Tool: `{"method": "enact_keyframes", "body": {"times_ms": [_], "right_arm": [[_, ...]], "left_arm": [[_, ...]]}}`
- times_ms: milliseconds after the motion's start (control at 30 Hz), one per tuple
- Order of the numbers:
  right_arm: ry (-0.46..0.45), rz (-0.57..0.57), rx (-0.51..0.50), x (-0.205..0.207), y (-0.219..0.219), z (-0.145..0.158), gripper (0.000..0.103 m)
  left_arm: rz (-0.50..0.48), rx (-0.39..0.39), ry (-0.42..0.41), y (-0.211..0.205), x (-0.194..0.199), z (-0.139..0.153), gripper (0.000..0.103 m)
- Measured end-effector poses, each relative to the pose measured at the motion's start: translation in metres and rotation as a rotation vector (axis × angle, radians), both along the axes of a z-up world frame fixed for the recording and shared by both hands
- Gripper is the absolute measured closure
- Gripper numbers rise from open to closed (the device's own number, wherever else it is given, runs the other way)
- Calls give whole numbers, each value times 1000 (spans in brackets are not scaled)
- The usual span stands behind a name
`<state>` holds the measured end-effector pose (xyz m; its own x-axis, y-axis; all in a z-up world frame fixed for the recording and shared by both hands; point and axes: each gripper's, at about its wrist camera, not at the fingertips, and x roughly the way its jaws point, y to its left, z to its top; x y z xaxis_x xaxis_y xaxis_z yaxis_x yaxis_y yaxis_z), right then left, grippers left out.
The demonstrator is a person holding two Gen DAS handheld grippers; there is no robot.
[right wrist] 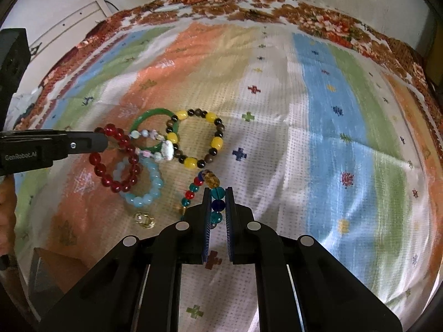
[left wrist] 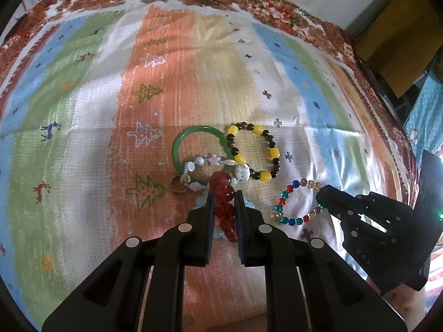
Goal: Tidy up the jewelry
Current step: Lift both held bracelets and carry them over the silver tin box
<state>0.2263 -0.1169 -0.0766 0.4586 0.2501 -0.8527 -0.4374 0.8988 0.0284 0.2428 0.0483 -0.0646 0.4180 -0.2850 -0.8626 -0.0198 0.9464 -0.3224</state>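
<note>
My left gripper [left wrist: 224, 196] is shut on a red bead bracelet [left wrist: 223, 191], also seen in the right wrist view [right wrist: 116, 160]. My right gripper [right wrist: 218, 193] is shut on a multicolour bead bracelet [right wrist: 217, 203], which also shows in the left wrist view [left wrist: 288, 215]. A green bangle [left wrist: 177, 149], a yellow-and-brown bead bracelet [left wrist: 272, 152] and a pastel charm bracelet [left wrist: 205, 161] lie bunched on the cloth just ahead. A light blue bead bracelet [right wrist: 151, 188] lies under the red one. A small gold ring [right wrist: 144, 220] lies near it.
The jewelry rests on a striped patchwork cloth [left wrist: 138, 55] with a floral border [right wrist: 318, 19]. A metal ring [left wrist: 177, 186] lies left of the pile. The right gripper's body [left wrist: 373, 221] stands at the right; the left gripper's body [right wrist: 41, 149] reaches in from the left.
</note>
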Motion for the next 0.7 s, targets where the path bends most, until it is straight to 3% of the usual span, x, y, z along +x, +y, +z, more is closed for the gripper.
{"method": "enact_keyframes", "body": {"times_ms": [400, 700], "right_arm": [[-107, 0, 8, -23, -4, 26, 93], [-154, -12, 18, -37, -11, 37, 93]], "left_arm": [[20, -13, -59, 4, -24, 25, 90], [21, 47, -97, 1, -41, 36, 90]]}}
